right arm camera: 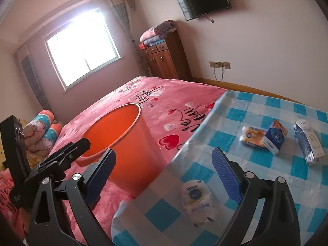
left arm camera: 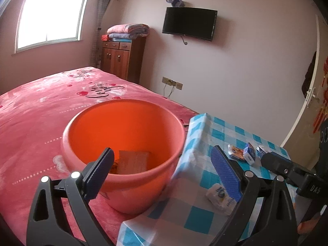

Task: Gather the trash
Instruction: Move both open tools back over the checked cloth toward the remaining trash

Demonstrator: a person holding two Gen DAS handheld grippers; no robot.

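An orange bucket (left arm camera: 125, 131) stands on the pink bed, with a brown carton piece (left arm camera: 133, 162) inside; it also shows in the right wrist view (right arm camera: 114, 131). My left gripper (left arm camera: 164, 172) is open and empty, just above the bucket's near rim. My right gripper (right arm camera: 164, 170) is open and empty over the checked table's corner. A crumpled white wrapper (right arm camera: 197, 201) lies just ahead of it, also seen in the left wrist view (left arm camera: 218, 196). Farther on lie an orange-blue packet (right arm camera: 253, 136), a small blue carton (right arm camera: 274, 137) and a flattened white-blue carton (right arm camera: 309, 143).
The blue-checked tablecloth (right arm camera: 256, 184) covers a table set against the pink bed (left arm camera: 41, 112). A wooden cabinet (left arm camera: 121, 59) with folded blankets stands by the far wall, under a wall TV (left arm camera: 189, 23). The other gripper's body (right arm camera: 51, 164) is at left.
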